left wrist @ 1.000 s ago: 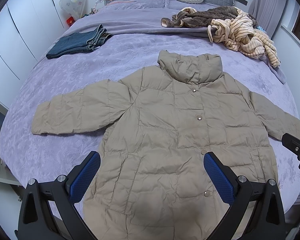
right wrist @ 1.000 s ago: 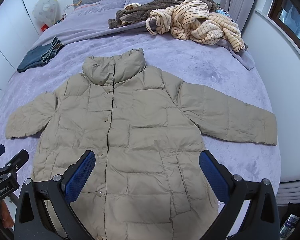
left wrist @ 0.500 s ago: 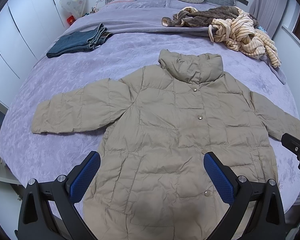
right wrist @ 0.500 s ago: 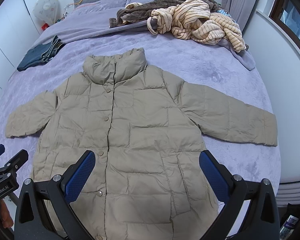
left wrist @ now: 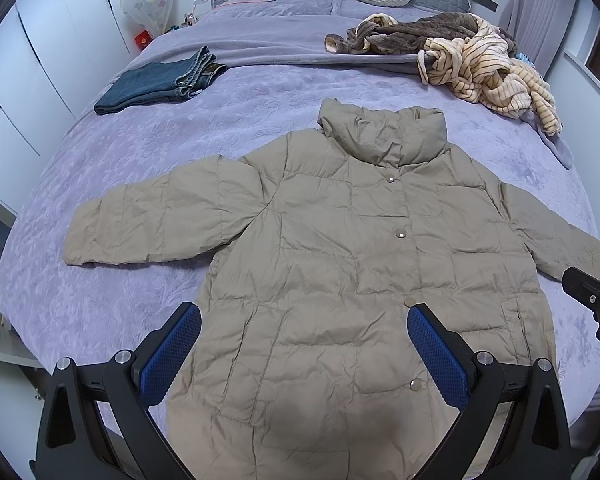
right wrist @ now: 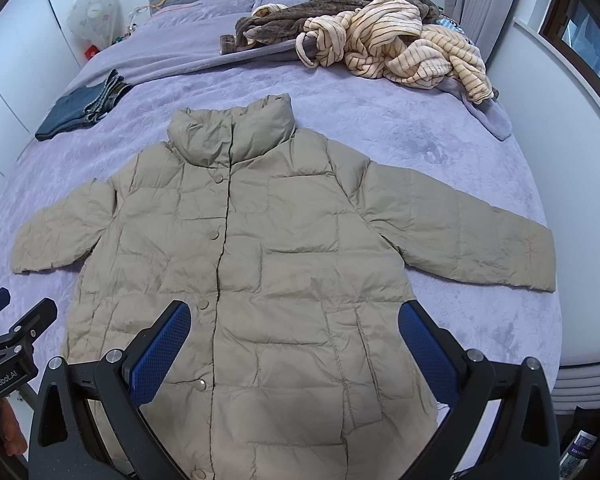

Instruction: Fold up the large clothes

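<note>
The beige puffer jacket (left wrist: 340,260) lies flat on the bed (left wrist: 120,152), sleeves spread. The left claw (left wrist: 304,344) and right claw (right wrist: 294,340) hover above it, both wide and empty.

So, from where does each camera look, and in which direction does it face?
Left wrist: sits on the left gripper, low at the foot of the bed, facing the headboard; its open fingers frame the jacket; the other gripper shows at the right edge.
Right wrist: sits on the right gripper, facing the same way, further right; open fingers; the left gripper and a hand show at the left edge.
Both share the jacket, jeans and striped pile.
</note>
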Demonstrator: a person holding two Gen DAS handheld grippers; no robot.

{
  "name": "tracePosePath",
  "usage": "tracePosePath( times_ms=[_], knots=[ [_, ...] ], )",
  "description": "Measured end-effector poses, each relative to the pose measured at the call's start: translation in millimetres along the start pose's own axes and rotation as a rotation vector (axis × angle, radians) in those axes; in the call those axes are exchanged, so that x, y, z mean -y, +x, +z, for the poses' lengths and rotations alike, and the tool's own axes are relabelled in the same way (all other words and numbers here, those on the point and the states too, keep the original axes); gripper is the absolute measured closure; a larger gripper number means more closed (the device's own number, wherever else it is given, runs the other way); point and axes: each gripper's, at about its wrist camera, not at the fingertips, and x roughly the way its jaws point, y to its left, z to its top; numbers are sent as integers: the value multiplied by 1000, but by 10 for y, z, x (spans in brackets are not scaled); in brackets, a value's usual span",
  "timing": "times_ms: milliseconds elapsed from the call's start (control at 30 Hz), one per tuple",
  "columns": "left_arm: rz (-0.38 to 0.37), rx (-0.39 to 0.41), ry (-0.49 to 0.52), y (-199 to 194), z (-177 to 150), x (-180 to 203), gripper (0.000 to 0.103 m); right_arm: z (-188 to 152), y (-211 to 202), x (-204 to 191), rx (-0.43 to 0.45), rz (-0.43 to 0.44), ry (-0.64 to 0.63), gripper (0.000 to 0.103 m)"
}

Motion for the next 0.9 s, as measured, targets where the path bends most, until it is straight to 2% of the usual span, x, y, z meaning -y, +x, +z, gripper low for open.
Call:
tracePosePath(
  times_ms=[900],
  knots=[
    [-1,-4,-3,17,17,-25,0,-33,-4,-18,-3,-2,0,0]
  ],
)
